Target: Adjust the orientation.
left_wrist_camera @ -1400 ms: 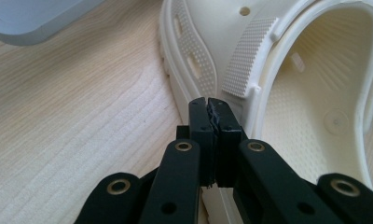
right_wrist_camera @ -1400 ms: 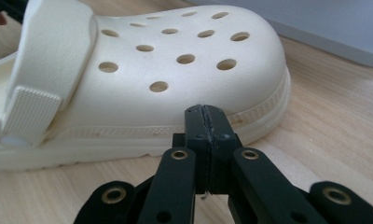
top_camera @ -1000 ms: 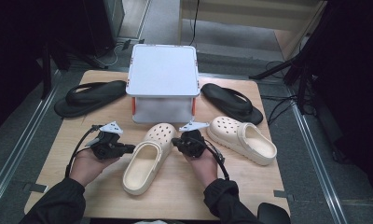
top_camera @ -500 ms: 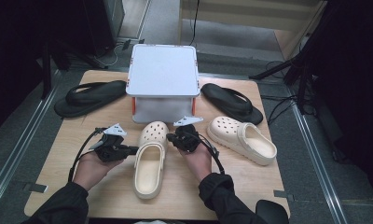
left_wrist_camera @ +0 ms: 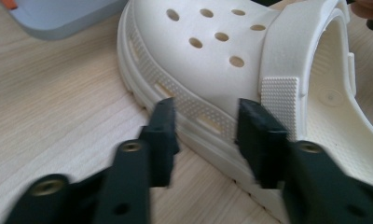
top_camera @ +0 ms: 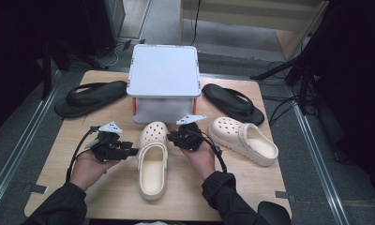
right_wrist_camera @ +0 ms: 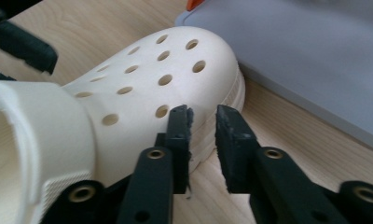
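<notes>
A cream clog (top_camera: 153, 161) lies in the middle of the wooden table (top_camera: 106, 197), toe toward the box. My left gripper (top_camera: 131, 151) is at its left side; in the left gripper view the gripper (left_wrist_camera: 208, 135) is open, jaws level with the clog's (left_wrist_camera: 212, 56) ribbed side wall. My right gripper (top_camera: 172, 137) is at the toe's right side. In the right gripper view the gripper (right_wrist_camera: 203, 135) is open by a narrow gap, tips against the clog's (right_wrist_camera: 142, 88) sole edge, nothing between them. A second cream clog (top_camera: 244, 139) lies to the right.
A grey lidded box (top_camera: 164, 75) stands at the back centre, just beyond the clog's toe. A black flip-flop (top_camera: 89, 96) lies at its left and another black flip-flop (top_camera: 232, 102) at its right. Bare wood lies along the table's front edge.
The middle clog has turned from slanting to straight, toe toward the box. Both grippers have moved in with it and now flank its front half.
</notes>
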Demonstrator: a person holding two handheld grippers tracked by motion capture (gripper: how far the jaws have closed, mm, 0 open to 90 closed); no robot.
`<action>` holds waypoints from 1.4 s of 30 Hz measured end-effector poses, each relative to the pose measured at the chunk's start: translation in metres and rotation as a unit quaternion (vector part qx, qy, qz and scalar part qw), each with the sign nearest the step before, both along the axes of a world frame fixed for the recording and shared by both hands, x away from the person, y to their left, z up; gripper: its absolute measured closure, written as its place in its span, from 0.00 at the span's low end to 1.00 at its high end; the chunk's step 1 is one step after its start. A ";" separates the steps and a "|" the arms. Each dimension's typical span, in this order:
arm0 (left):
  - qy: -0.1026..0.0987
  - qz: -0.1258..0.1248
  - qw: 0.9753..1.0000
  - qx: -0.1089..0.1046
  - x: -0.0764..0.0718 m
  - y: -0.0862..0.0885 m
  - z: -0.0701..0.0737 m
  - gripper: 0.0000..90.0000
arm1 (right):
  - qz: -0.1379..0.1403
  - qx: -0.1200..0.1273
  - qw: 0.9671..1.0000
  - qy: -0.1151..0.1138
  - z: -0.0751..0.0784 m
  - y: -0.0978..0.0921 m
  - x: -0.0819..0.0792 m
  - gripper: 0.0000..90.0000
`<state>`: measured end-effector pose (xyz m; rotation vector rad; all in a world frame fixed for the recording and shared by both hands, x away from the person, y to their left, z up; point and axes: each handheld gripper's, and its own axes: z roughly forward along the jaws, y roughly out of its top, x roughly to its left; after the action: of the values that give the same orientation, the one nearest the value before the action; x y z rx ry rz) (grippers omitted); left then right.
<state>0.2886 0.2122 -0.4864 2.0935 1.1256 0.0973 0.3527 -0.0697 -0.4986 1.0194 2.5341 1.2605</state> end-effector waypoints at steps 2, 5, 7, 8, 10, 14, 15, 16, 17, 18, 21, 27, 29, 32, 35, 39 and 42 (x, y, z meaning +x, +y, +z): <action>-0.005 0.000 1.000 -0.002 -0.001 0.002 0.001 0.50 | 0.002 -0.006 1.000 -0.004 0.002 -0.003 -0.002 0.76; -0.010 -0.002 1.000 -0.001 -0.001 0.006 0.003 0.42 | 0.007 -0.001 1.000 0.002 0.006 -0.012 -0.006 0.69; -0.013 -0.001 1.000 0.000 -0.001 0.008 0.003 0.41 | 0.007 0.001 1.000 0.005 0.008 -0.015 -0.007 0.67; -0.014 0.000 1.000 0.001 -0.001 0.009 0.002 0.40 | 0.009 0.005 1.000 0.009 0.010 -0.018 -0.009 0.66; -0.014 0.003 1.000 0.004 0.000 0.012 0.000 0.40 | 0.010 0.007 1.000 0.007 0.013 -0.023 -0.012 0.65; -0.021 0.008 1.000 0.012 0.001 0.015 -0.002 0.39 | 0.008 0.011 1.000 0.003 0.018 -0.035 -0.021 0.63; -0.022 0.009 1.000 0.012 0.002 0.015 -0.002 0.39 | 0.009 0.011 1.000 0.000 0.020 -0.040 -0.024 0.63; -0.023 0.009 1.000 0.011 0.002 0.015 -0.002 0.39 | 0.009 0.011 1.000 0.000 0.020 -0.040 -0.024 0.63; -0.022 0.008 1.000 0.011 0.003 0.016 -0.002 0.39 | 0.009 0.008 1.000 -0.002 0.022 -0.043 -0.025 0.62; -0.019 0.008 1.000 0.011 0.004 0.016 -0.002 0.39 | 0.009 0.007 1.000 -0.004 0.023 -0.046 -0.027 0.62; -0.018 0.006 1.000 0.002 0.006 0.017 -0.001 0.39 | 0.007 0.000 1.000 -0.002 0.025 -0.054 -0.029 0.62; -0.024 0.009 1.000 0.003 0.008 0.017 -0.001 0.39 | -0.010 0.004 1.000 -0.004 0.028 -0.075 -0.036 0.63; -0.024 0.008 1.000 0.009 0.009 0.016 -0.002 0.39 | -0.013 0.006 1.000 -0.004 0.028 -0.079 -0.037 0.63; -0.023 0.006 1.000 0.013 0.010 0.016 -0.004 0.39 | -0.023 0.009 1.000 -0.002 0.030 -0.088 -0.040 0.63; -0.020 0.008 1.000 0.014 0.011 0.016 -0.005 0.40 | -0.032 0.010 0.999 -0.002 0.031 -0.097 -0.043 0.63; -0.026 0.005 0.999 0.018 0.011 0.016 -0.006 0.42 | -0.045 0.013 0.999 -0.006 0.033 -0.110 -0.048 0.63; -0.023 0.010 1.000 0.017 0.013 0.017 -0.008 0.42 | -0.053 0.014 0.998 -0.008 0.034 -0.118 -0.051 0.64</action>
<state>0.3019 0.2294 -0.4940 2.1004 1.1248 0.1747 0.3017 -0.1879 -0.4648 1.1280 2.4235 1.2722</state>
